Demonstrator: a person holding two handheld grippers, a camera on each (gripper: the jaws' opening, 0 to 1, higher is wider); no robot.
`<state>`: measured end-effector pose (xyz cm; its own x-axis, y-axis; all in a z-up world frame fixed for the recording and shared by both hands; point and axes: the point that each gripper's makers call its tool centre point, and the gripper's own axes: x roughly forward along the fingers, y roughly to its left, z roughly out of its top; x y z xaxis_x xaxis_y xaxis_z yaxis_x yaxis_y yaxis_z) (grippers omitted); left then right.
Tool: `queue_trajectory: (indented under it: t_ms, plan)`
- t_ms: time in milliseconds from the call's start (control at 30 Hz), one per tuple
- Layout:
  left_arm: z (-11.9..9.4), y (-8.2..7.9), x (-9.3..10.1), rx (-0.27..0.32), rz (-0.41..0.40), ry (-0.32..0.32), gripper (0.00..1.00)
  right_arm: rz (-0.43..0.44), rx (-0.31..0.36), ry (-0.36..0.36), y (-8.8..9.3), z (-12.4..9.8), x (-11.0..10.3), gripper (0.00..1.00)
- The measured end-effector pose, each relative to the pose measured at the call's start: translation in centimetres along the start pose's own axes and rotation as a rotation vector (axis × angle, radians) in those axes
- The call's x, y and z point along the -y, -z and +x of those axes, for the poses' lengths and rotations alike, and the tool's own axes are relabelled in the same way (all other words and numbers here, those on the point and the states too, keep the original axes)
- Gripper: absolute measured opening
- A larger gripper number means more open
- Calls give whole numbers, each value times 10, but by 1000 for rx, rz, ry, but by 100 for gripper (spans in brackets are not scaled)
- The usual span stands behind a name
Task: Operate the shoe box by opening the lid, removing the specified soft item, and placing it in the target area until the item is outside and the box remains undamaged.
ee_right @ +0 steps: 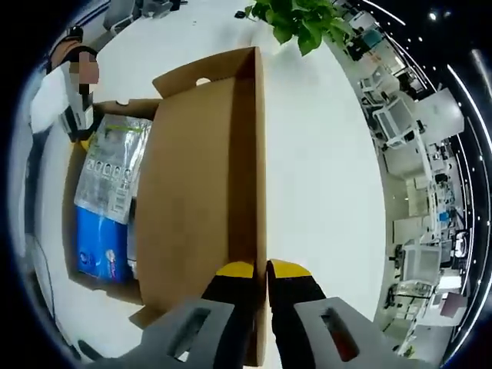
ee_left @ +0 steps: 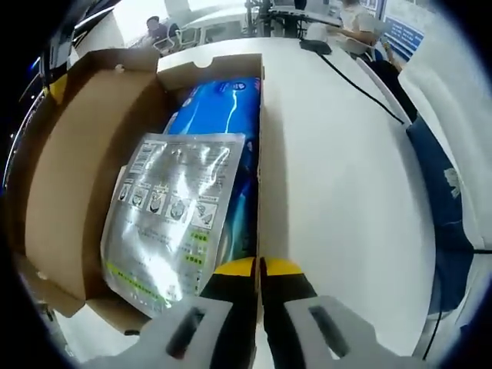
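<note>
The brown cardboard shoe box lies open on a white table. Inside it a silver foil pouch with printed icons rests on top of a soft blue pack. My left gripper is shut on the top edge of the box's right side wall. The lid stands swung open, its plain inner face towards the right gripper view. My right gripper is shut on the lid's free edge. The pouch and blue pack show to the lid's left.
The white table stretches to the box's right, crossed by a black cable at the back. Dark blue fabric lies at its right edge. A green plant stands beyond the lid. A person in a white sleeve is beside the box.
</note>
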<state>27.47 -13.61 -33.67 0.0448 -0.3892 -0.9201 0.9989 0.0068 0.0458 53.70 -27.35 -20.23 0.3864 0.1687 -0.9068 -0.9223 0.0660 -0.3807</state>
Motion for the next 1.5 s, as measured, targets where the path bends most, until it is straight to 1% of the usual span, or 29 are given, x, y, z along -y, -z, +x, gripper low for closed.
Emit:
queue_trajectory:
  t_ms: [100,200,267,400,433,533,633,867,1067,1133,1200,1500]
  plan:
    - [0,0,-1,0,-3,1,1,21,-12,-46,-1,2,-3,3]
    - [0,0,-1,-4,1,1,1,41,-20,-67,1,11,1,2]
    - [0,-1,-1,-3,4,1,1,60,-30,-82,1,13,-1,2]
    - [0,-1,-1,-2,2,1,1,53,-56,-115,1,14,-6,2]
    - [1,-1,-2,-3,1,1,1,46,-61,-121,2,17,-3,2]
    - [1,-1,-2,-3,2,1,1,25,-81,-129,3,21,0,2]
    - [1,-1,-2,-1,1,0,1,15,-96,-137,3,18,-5,2]
    - [1,-1,-2,1,5,0,1,15,-109,-166,4,18,-8,2]
    - [1,-1,-2,3,3,4,1,2,-126,-193,5,23,-9,2]
    - [1,-1,-2,11,-10,5,1,1,-130,-201,6,25,-8,2]
    - [0,-1,-2,13,-2,2,1,5,-129,-211,10,35,0,2]
    - [0,-2,-3,12,0,6,1,37,-130,-274,11,45,-4,3]
